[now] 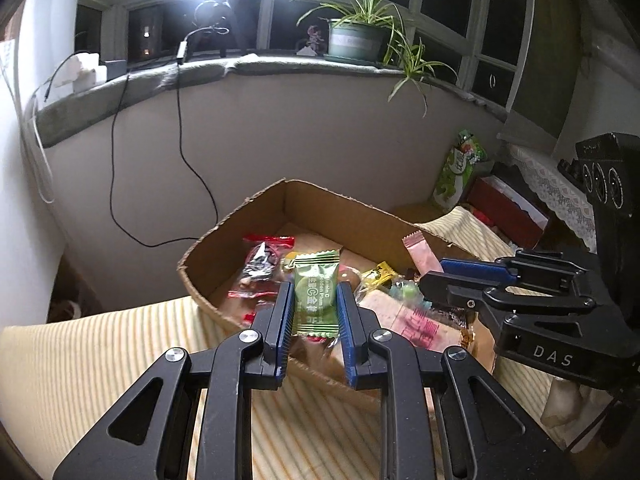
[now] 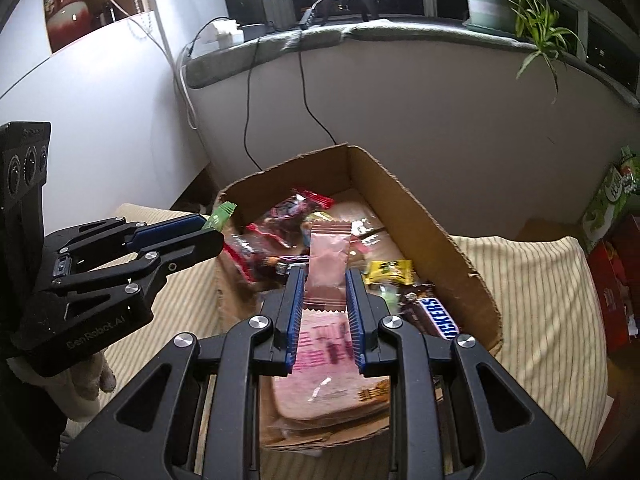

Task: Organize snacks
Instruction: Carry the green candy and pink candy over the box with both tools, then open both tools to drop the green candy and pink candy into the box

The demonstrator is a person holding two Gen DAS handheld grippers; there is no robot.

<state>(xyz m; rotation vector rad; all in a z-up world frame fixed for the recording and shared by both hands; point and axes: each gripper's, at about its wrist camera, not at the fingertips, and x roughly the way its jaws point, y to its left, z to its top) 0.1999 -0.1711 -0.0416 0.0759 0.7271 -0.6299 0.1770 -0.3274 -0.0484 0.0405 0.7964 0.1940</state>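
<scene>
You're pinching a green foil plum-candy packet in your left gripper and a pink sachet in your right gripper, both hanging over the open cardboard box.

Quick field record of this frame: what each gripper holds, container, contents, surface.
left gripper: shut on green candy packet, held above the box
right gripper: shut on pink sachet, held above the box
container: open cardboard box
box contents: Snickers bar, yellow candy, red-trimmed clear snack bag, large pink-labelled pack, others unclear
surface: striped cloth under the box
background: potted plant on the windowsill
</scene>
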